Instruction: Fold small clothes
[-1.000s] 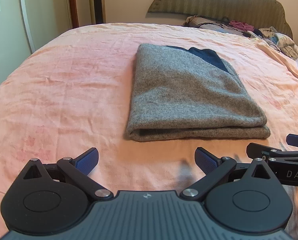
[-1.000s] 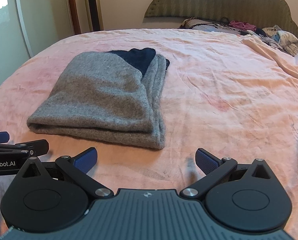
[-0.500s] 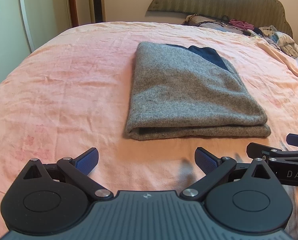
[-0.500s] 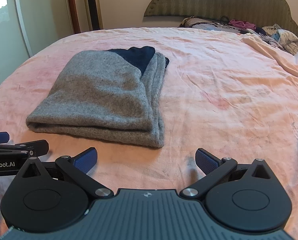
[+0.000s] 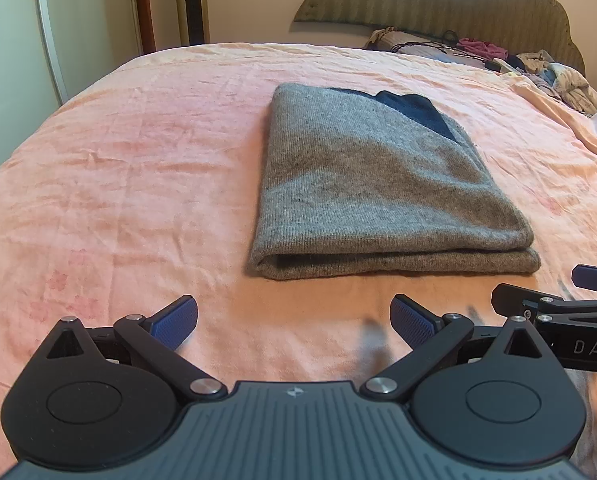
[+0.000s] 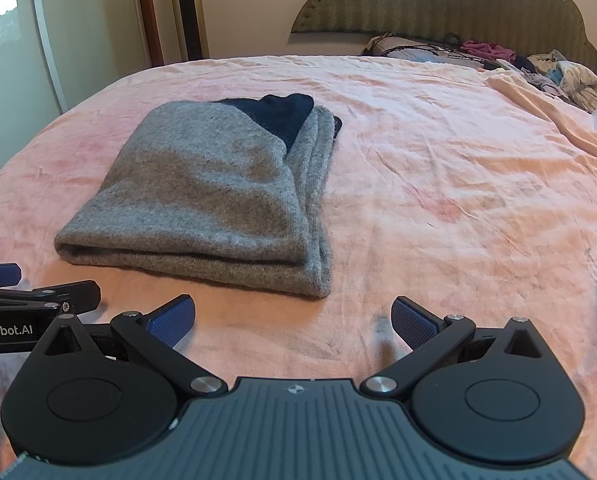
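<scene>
A grey knitted garment [image 5: 378, 192] with a dark blue part [image 5: 414, 112] at its far end lies folded flat on the pink bedsheet [image 5: 138, 168]. It also shows in the right wrist view [image 6: 214, 196], left of centre. My left gripper [image 5: 294, 318] is open and empty, just short of the garment's near fold. My right gripper [image 6: 294, 318] is open and empty, near the garment's near right corner. Each gripper shows at the edge of the other's view: the right gripper [image 5: 558, 312] and the left gripper [image 6: 30, 300].
A pile of loose clothes [image 5: 538, 68] lies at the head of the bed, under the padded headboard [image 5: 438, 4]. A wall and door frame [image 5: 142, 4] stand at the far left. A tall fan tower [image 6: 186, 8] stands behind the bed.
Both grippers have drawn back very slightly from the garment. Both stay open. The garment has not moved.
</scene>
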### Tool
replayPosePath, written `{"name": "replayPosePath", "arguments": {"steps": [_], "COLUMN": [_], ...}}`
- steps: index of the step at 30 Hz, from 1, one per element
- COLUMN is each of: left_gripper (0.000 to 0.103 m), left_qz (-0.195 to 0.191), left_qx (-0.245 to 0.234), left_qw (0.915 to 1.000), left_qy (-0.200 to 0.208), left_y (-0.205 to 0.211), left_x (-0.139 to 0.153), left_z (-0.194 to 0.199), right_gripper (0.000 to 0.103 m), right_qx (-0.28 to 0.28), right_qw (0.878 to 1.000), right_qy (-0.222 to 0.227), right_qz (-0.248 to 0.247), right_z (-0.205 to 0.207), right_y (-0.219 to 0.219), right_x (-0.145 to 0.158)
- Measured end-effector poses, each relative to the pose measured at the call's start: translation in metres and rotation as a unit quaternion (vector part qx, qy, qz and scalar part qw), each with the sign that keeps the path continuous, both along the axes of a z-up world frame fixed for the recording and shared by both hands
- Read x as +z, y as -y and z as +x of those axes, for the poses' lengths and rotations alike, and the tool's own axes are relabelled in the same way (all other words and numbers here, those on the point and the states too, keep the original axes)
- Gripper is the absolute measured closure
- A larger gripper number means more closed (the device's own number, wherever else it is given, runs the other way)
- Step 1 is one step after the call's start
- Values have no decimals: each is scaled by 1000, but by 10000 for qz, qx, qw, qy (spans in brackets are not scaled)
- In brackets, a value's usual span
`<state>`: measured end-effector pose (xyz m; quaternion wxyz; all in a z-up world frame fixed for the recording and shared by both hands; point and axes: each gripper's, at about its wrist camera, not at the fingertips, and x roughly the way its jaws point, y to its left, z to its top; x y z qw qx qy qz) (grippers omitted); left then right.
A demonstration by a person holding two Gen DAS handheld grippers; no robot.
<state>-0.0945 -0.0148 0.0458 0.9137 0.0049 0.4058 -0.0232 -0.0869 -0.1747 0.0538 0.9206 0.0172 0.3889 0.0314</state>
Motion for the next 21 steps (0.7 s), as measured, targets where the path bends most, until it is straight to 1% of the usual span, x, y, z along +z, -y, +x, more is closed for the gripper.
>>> {"name": "replayPosePath", "arguments": {"steps": [3,6,8,11,13,16,18,20,21], "left_gripper": [0,0,1,1,1,1,1,0,0], "left_qz": [10,-12,-100,-37,-78,-91,-87,124,154], "left_qx": [-19,-56,-104,-64,-24,-40,-178,-283,-372], "left_qw": [10000,9996,9997,10000,10000,10000,9997,9988,9983], "left_qy": [87,263,210,44,-24,-2,106,377,433], "left_y": [1,1,1,2,0,-2,0,4,6], "left_x": [1,2,3,-1,-3,-2,0,4,6], "left_z": [-2,-7,-7,-4,-3,-4,-6,-11,-11], "right_gripper": [0,0,0,0,0,0,0,0,0], "right_qx": [12,14,15,10,25,35,19,1,-9], "right_qw": [10000,10000,10000,10000,10000,10000,10000,10000,10000], "right_qy": [4,3,-1,1,1,10,3,-1,-1], "right_qz": [5,0,5,4,3,-2,0,2,1], "right_z": [0,0,0,0,0,0,2,4,5], "right_y": [0,0,0,0,0,1,3,5,7], "right_x": [0,0,0,0,0,0,0,-1,-1]}}
